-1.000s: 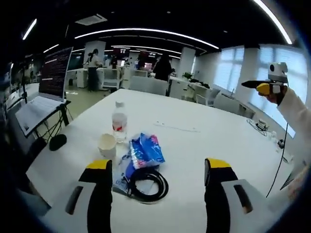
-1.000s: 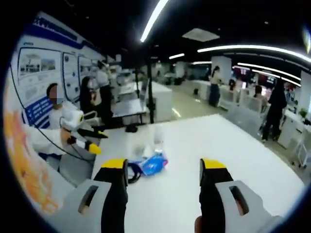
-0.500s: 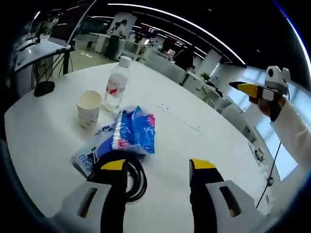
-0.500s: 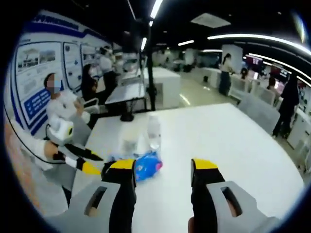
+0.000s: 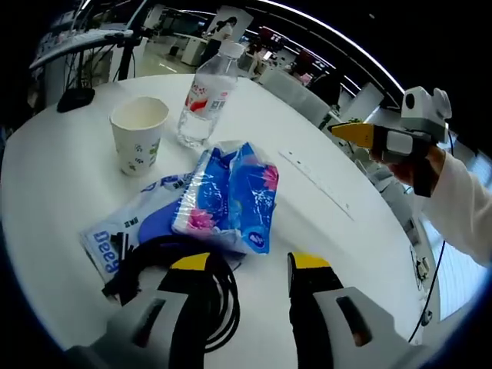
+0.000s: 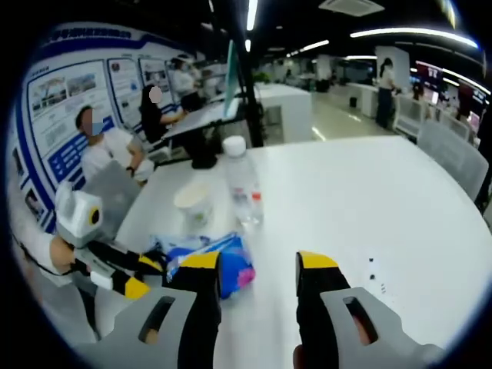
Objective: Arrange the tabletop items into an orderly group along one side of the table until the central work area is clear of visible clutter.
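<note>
On the white table [image 5: 46, 192] a blue tissue pack [image 5: 231, 196] lies across a flat blue-and-white packet [image 5: 115, 238]. A coiled black cable [image 5: 192, 296] lies just below them, partly under my left jaw. A paper cup [image 5: 138, 134] and a clear water bottle [image 5: 206, 96] stand upright beyond the pack. My left gripper [image 5: 250, 265] is open, low over the cable and the pack's near edge. My right gripper [image 6: 259, 265] is open above the table, with the tissue pack [image 6: 223, 265], cup [image 6: 192, 204] and bottle [image 6: 242, 184] ahead. The left gripper [image 6: 115, 269] shows beside the pack.
A black mouse [image 5: 77, 96] sits near the table's far left edge. The right gripper [image 5: 384, 138], held by a white-sleeved hand, hovers over the table's right part. A thin pale strip [image 5: 315, 181] lies on bare tabletop. People sit at desks [image 6: 115, 154] beyond the table.
Both grippers have dropped and moved in toward the cluster, which now looks larger. My left jaws have narrowed slightly and reached the cable. The items themselves have not moved.
</note>
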Demonstrator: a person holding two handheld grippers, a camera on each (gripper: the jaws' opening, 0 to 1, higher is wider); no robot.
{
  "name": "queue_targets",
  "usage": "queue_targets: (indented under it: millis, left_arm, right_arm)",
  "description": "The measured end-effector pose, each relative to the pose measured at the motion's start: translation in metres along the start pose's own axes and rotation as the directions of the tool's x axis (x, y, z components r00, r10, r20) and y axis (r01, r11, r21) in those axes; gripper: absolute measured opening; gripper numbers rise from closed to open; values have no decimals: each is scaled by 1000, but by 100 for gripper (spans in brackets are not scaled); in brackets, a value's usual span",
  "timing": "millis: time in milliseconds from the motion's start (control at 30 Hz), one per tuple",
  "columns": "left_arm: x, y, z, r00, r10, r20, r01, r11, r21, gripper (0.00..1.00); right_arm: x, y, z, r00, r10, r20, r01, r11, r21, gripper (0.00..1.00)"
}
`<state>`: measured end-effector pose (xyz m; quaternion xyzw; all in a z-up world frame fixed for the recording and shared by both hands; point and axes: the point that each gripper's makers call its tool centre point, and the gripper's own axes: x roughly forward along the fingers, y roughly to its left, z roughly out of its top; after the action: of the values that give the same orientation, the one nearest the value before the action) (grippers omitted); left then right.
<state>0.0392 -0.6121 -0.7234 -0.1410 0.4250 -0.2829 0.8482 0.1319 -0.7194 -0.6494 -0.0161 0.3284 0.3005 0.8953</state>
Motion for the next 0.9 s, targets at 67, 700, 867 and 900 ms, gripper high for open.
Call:
queue_targets:
  millis: [67, 700, 867, 900]
  left_arm:
    - [4, 2, 2, 1000, 11, 7, -11, 1000, -14, 33]
    - [20, 12, -10, 995, 67, -78, -67, 998, 3, 2]
    - [10, 9, -7, 997, 45, -67, -46, 999, -16, 0]
    - [7, 6, -4, 998, 33, -60, -33, 999, -11, 0]
  right_arm:
    - [14, 0, -6, 1000, 23, -7, -23, 1000, -6, 36]
    - [49, 18, -42, 994, 91, -53, -95, 993, -77, 0]
    - [18, 18, -38, 999, 30, 40, -34, 993, 117, 0]
    - [8, 18, -39, 999, 9, 53, -17, 989, 150, 0]
